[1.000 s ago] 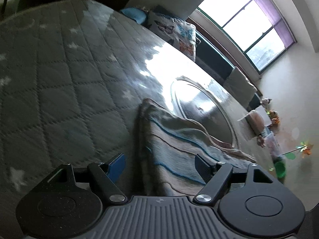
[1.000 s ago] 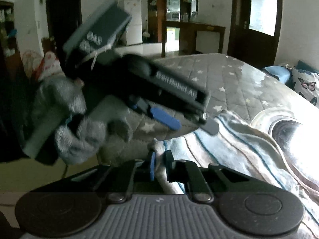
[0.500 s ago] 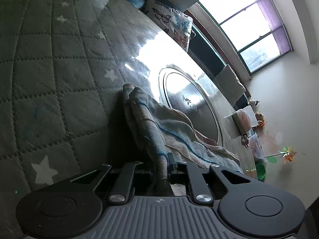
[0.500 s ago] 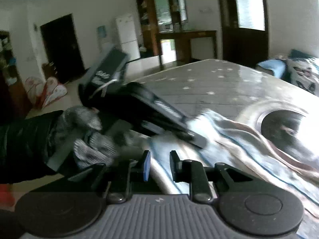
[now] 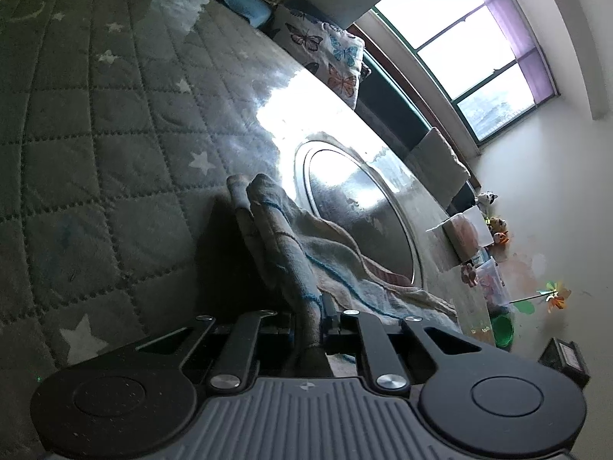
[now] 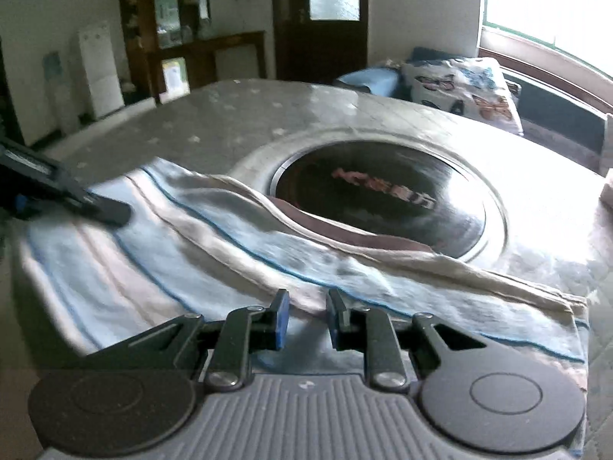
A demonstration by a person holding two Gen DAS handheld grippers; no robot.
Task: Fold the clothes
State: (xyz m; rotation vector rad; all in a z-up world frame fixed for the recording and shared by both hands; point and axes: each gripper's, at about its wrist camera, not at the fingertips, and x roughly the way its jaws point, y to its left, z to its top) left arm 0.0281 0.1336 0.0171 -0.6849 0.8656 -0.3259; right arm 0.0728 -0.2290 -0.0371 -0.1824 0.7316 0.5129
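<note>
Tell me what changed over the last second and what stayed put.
The left gripper closed from wide open onto the striped cloth's edge and pinches a raised fold. The right gripper, which was pinching the cloth beside the left one, let go and swung along the near edge; its jaws now stand slightly apart over the cloth. The cloth stays spread on the quilted cover.

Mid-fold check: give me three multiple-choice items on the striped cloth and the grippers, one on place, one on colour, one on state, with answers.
1. Where does the striped cloth lie?
A. on the quilted star-print cover
B. on the floor
C. on the windowsill

2. What colour are the cloth's thin stripes?
A. red
B. blue
C. green

3. What is the left gripper doing?
A. open above the cloth
B. pinching a fold of cloth
C. holding a pillow

Answers: 1 A, the quilt shows all around the cloth. 2 B, blue lines run along it. 3 B, fabric passes between its closed fingers.
</note>
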